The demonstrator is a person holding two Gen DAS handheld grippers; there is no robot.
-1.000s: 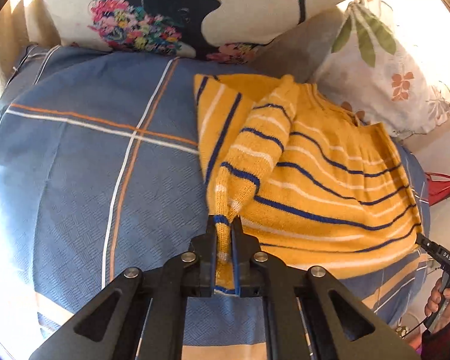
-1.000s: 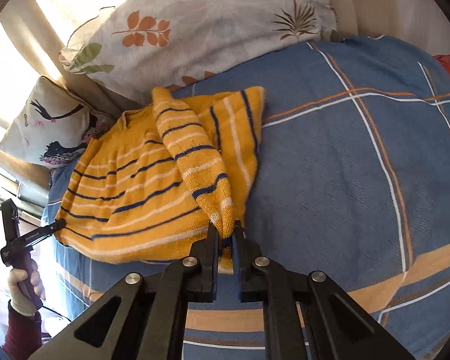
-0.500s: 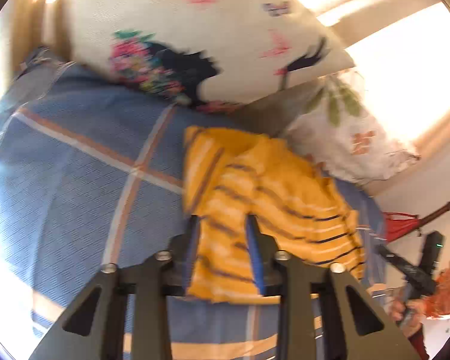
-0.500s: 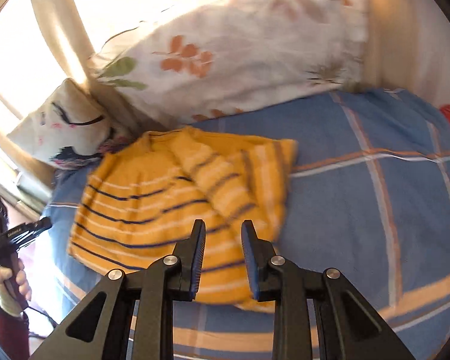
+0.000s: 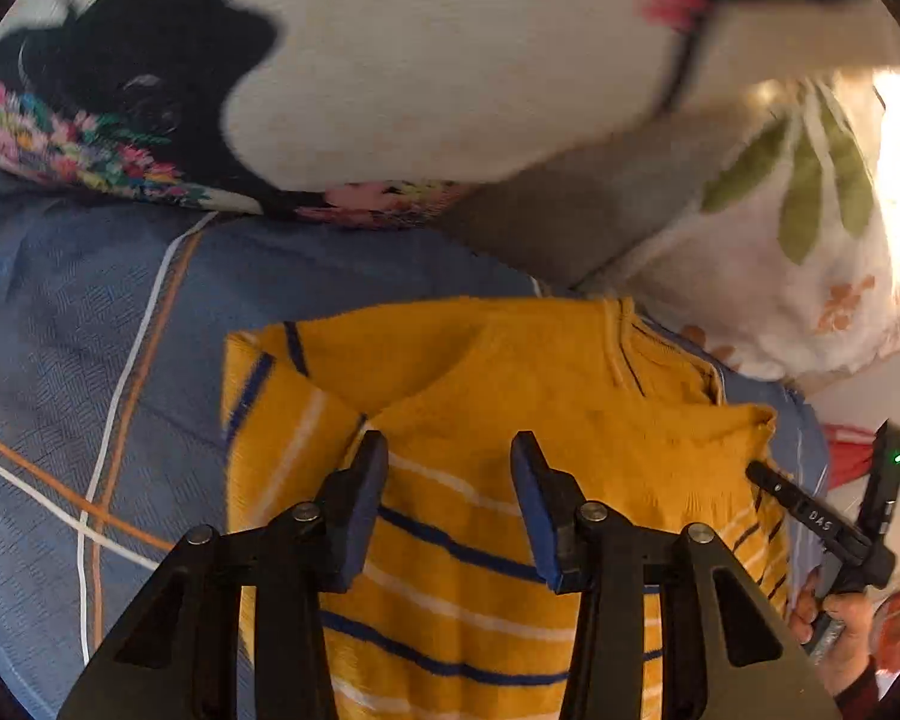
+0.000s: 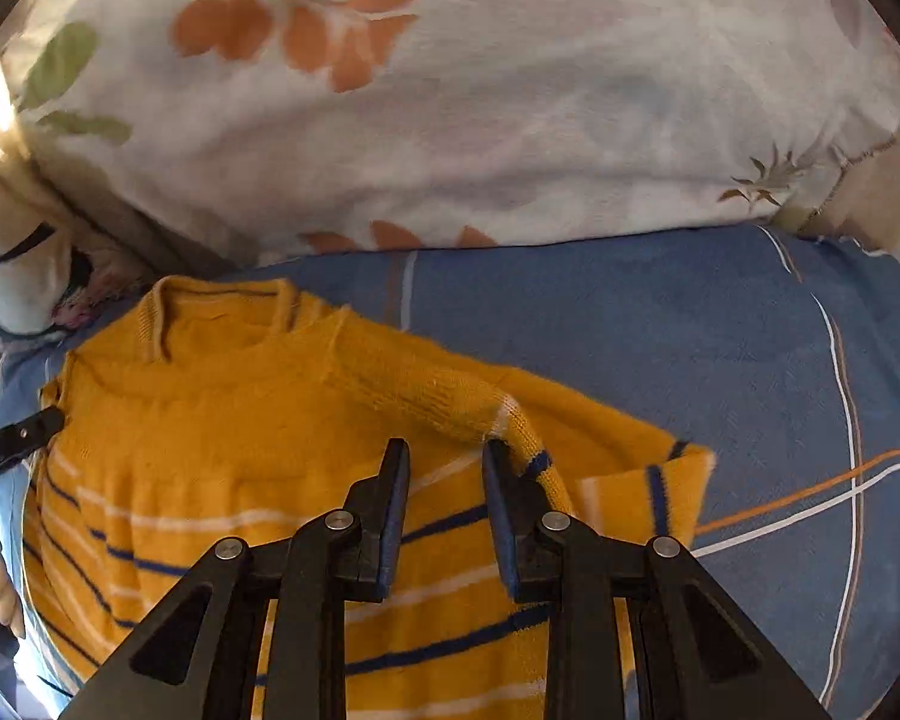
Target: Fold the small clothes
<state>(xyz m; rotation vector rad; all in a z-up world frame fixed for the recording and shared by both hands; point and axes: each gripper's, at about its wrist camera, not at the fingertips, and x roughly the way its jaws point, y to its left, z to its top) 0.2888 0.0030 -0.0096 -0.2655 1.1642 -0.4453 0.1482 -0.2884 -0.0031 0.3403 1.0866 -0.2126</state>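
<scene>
In the left wrist view, the left hand-held gripper (image 5: 449, 501) hung just above the yellow striped sweater (image 5: 480, 480) with its jaws apart and nothing between them. The sweater lay on the blue checked bedspread (image 5: 90, 360) of the bed, its neckline toward the bird-print pillow (image 5: 420, 78) and the leaf-print pillow (image 5: 780, 240). One sleeve was already laid across the body, so the fold looked partly done. The other gripper's fingertip sat at the sweater's far shoulder edge. In the right wrist view, the right hand-held gripper (image 6: 444, 510) also had its jaws parted and empty, poised over the striped chest of the sweater (image 6: 222, 450). The folded sleeve (image 6: 450, 402) ended right beside its right finger, whether touching could not be told. The leaf-print pillow (image 6: 450, 120) filled the space behind, and the bedspread (image 6: 750, 390) stretched off to the right. The knit seemed soft, light and floppy, likely to sag and stretch when lifted and to cling slightly to the bedding. Good places to take hold appeared to be the shoulder seams or the hem corners, pinching through both layers so the sleeve fold would not slide open.
</scene>
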